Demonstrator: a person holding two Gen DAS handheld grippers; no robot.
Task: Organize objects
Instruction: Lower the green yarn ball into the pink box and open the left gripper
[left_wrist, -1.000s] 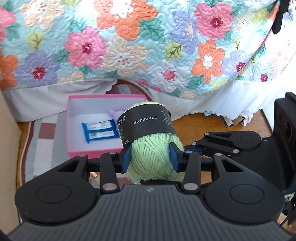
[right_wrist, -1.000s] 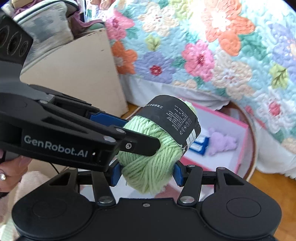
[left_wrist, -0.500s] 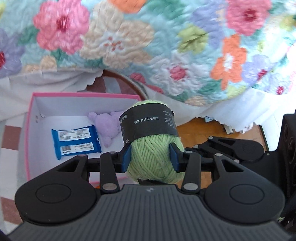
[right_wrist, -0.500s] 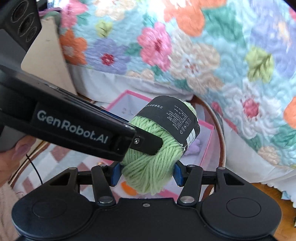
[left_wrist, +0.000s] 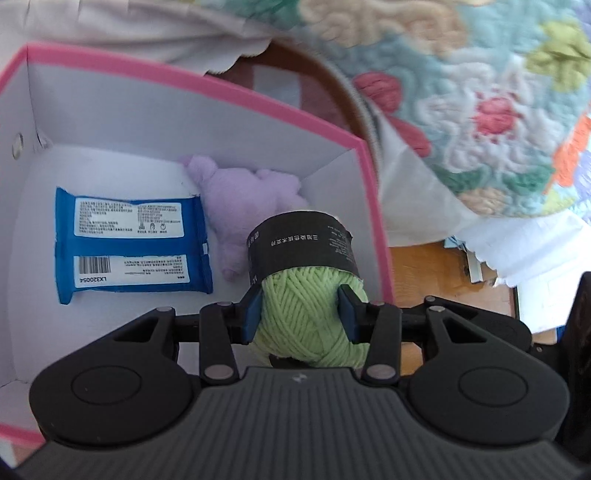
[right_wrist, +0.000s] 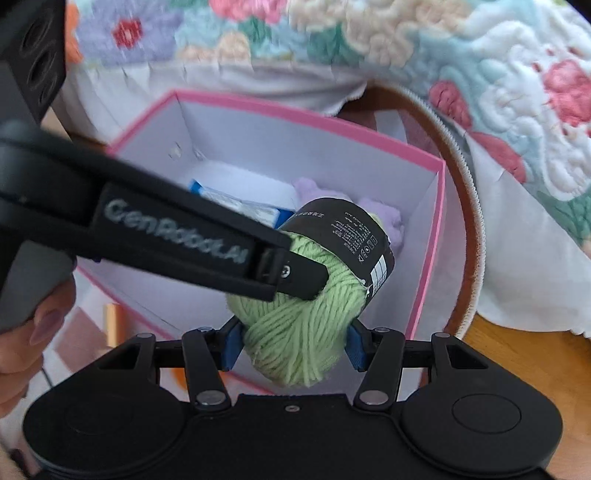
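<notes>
A ball of light green yarn (left_wrist: 310, 314) with a black paper band hangs over the right end of a pink-rimmed white box (left_wrist: 258, 99). My left gripper (left_wrist: 301, 314) is shut on it, its blue pads pressing the ball's sides. My right gripper (right_wrist: 293, 343) is shut on the same yarn (right_wrist: 295, 332) from below. The left gripper's finger (right_wrist: 295, 273) crosses the right wrist view and lies against the ball. In the box (right_wrist: 314, 122) lie a blue wipes pack (left_wrist: 129, 243) and a purple plush toy (left_wrist: 243, 195), partly hidden behind the yarn.
A floral quilt (left_wrist: 480, 92) with a white skirt hangs close behind and to the right of the box. The box stands on a round rug (right_wrist: 469, 221) over a wooden floor (left_wrist: 436, 273). A person's hand (right_wrist: 33, 332) holds the left gripper's handle.
Both grippers have come down and forward together with the yarn held between them. The box, earlier small and ahead, now fills the view right under the ball.
</notes>
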